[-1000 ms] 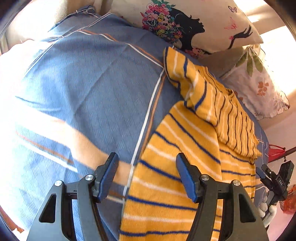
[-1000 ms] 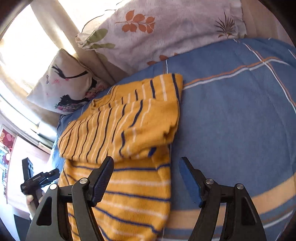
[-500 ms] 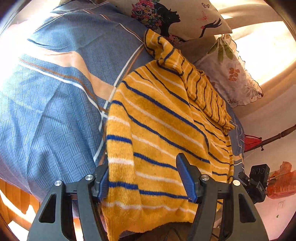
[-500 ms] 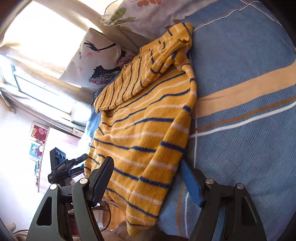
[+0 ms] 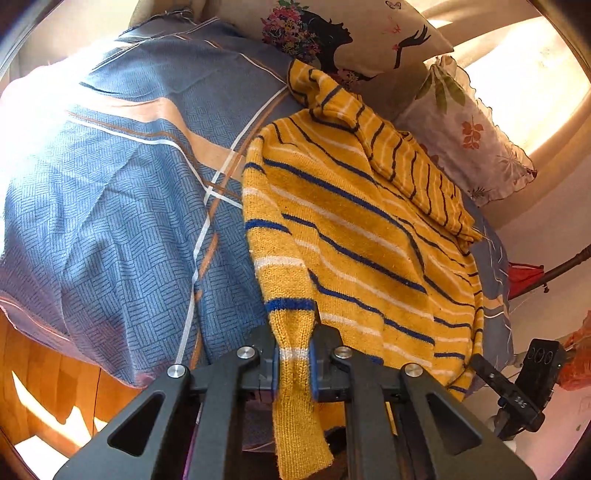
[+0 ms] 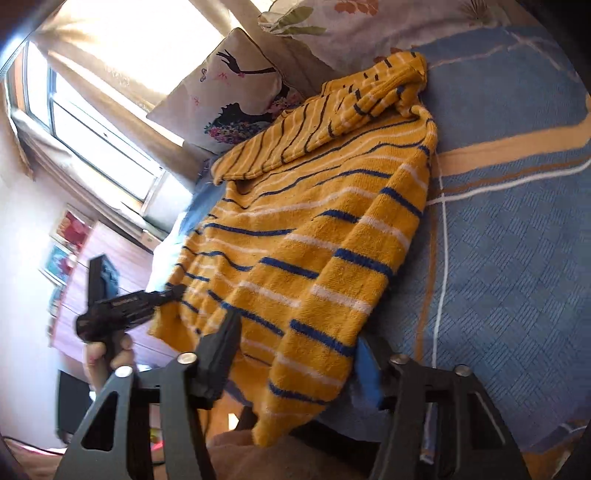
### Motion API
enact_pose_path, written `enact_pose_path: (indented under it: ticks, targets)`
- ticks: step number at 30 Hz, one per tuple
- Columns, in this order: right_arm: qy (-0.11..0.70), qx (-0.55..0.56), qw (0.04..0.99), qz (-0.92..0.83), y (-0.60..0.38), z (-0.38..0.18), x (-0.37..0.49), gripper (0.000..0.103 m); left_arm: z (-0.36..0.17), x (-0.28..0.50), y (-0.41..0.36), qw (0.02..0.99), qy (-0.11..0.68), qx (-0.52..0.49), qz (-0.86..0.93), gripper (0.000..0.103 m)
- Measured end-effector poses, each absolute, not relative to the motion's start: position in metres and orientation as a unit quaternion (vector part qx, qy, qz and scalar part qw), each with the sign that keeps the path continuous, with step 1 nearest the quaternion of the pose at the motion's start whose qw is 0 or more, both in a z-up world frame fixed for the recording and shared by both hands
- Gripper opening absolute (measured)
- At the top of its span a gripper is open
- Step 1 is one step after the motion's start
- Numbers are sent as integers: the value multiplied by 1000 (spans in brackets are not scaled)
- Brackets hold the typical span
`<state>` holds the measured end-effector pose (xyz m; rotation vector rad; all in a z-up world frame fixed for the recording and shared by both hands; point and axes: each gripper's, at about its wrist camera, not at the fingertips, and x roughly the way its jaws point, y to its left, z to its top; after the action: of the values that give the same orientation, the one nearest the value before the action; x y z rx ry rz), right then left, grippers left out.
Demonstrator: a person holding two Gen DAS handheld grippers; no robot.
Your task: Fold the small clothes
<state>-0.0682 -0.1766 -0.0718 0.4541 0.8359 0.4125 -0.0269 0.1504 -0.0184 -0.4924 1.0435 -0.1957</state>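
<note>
Striped sweater (image 5: 354, 236), bed (image 5: 110, 206) edge: left gripper (image 5: 293, 363) clamped on hem, right gripper (image 6: 295, 363) closing round hem corner, grip unclear; lift both evenly.

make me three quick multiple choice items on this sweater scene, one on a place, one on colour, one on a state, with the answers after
1. Where does the sweater lie?
A. on a wooden floor
B. on the blue bedsheet
C. inside a basket

2. What colour is the sweater's ground, apart from its stripes?
A. yellow
B. green
C. pink

3. How does the left gripper stand?
A. wide open over bare sheet
B. shut on a pillow
C. shut on the sweater's hem

Answers:
1 B, the knit is spread over the blue sheet near the pillows.
2 A, yellow knit with blue and white stripes.
3 C, its jaws have just closed and the fabric is pinched between the pads.
</note>
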Motion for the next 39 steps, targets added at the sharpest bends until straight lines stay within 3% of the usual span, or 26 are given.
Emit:
enact_pose_path:
  ticks: [1, 4, 10, 18, 20, 22, 23, 24, 25, 26, 29, 39]
  targets:
    - [400, 218, 868, 198, -176, -73, -65, 24, -15, -32, 151, 835, 488, -235, -93, 10]
    - [400, 275, 844, 228, -199, -75, -60, 13, -4, -49, 150, 840, 476, -242, -97, 10]
    - [361, 343, 829, 256, -263, -54, -86, 8, 12, -96, 149, 831, 471, -272, -118, 9]
    - [381, 295, 858, 180, -294, -54, -91, 10, -12, -113, 170, 809, 494, -298, -111, 9]
    - [370, 301, 862, 171, -304, -46, -83, 21, 1, -113, 174, 827, 478, -276, -106, 9]
    - [355, 293, 874, 156, -309, -33, -73, 56, 19, -105, 177, 845, 460, -252, -108, 10]
    - [348, 284, 880, 153, -310, -26, -65, 61, 29, -97, 177, 854, 449, -238, -109, 18]
    - [343, 272, 886, 154, -309, -18, -52, 68, 38, -86, 177, 864, 439, -223, -108, 35]
    - [338, 265, 890, 154, -307, -11, -40, 75, 46, -72, 177, 873, 427, -212, -105, 44]
    - [332, 260, 894, 151, -307, -5, -27, 76, 53, -57, 178, 880, 416, -206, -102, 55]
    - [336, 264, 890, 159, -309, 6, 31, 78, 66, 2, 176, 884, 404, -199, -123, 62]
    - [431, 271, 853, 115, -326, -38, 200, 80, 27, 203, 162, 879, 447, -147, -82, 67]
